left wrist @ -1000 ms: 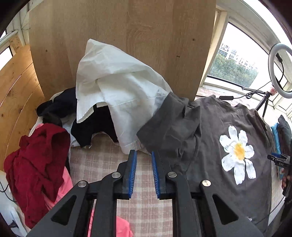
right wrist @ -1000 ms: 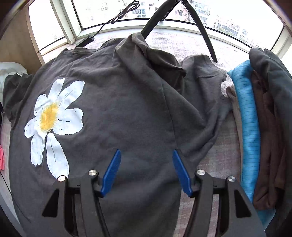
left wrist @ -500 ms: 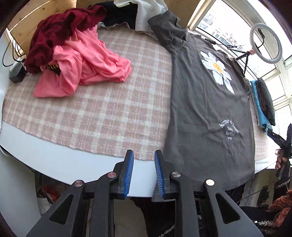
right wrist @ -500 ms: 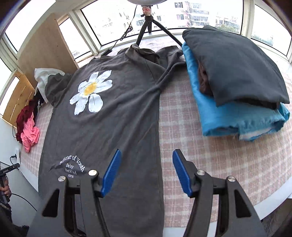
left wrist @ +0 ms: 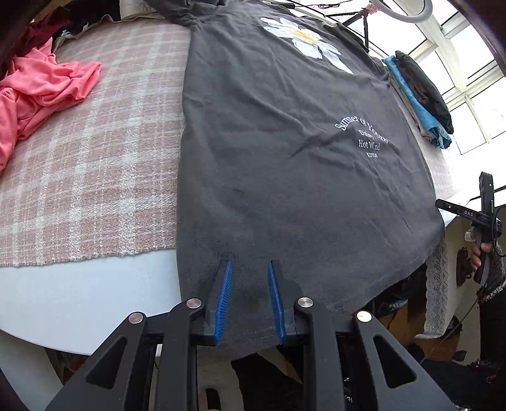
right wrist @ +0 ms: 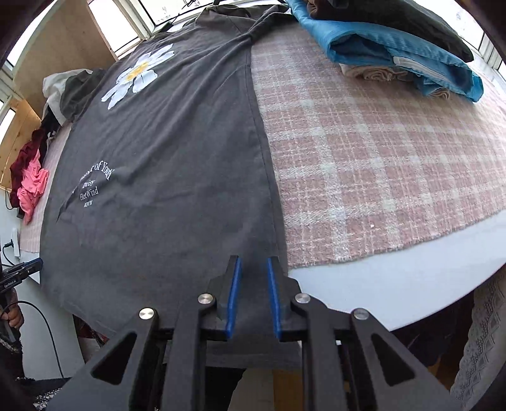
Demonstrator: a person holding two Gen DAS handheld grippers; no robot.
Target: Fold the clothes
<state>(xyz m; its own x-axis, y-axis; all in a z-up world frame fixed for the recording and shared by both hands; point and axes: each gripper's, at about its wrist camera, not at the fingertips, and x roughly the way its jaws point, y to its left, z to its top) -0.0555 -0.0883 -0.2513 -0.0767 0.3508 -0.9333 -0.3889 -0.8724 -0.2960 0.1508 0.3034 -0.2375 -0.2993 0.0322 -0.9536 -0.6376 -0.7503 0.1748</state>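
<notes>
A dark grey T-shirt (left wrist: 284,142) (right wrist: 174,158) with a white daisy and white lettering lies flat, front up, on the plaid cloth. Its bottom hem hangs over the table's near edge. My left gripper (left wrist: 249,264) points down over the hem near the shirt's left corner. Its blue pads stand a narrow gap apart, and the fabric between them lies flat. My right gripper (right wrist: 253,259) is over the hem at the right side seam. Its jaws are closing, with flat fabric showing in the gap.
A pink-and-white plaid cloth (left wrist: 95,158) (right wrist: 379,158) covers the white round table (left wrist: 79,291). A crumpled pink garment (left wrist: 38,91) lies at the left. Folded blue and dark clothes (right wrist: 395,41) are stacked at the far right. A ring light (left wrist: 401,9) stands by the windows.
Both grippers have drawn back from the far side of the table to the shirt's near hem and dropped closer to it. The right jaws have narrowed from a wide gap.
</notes>
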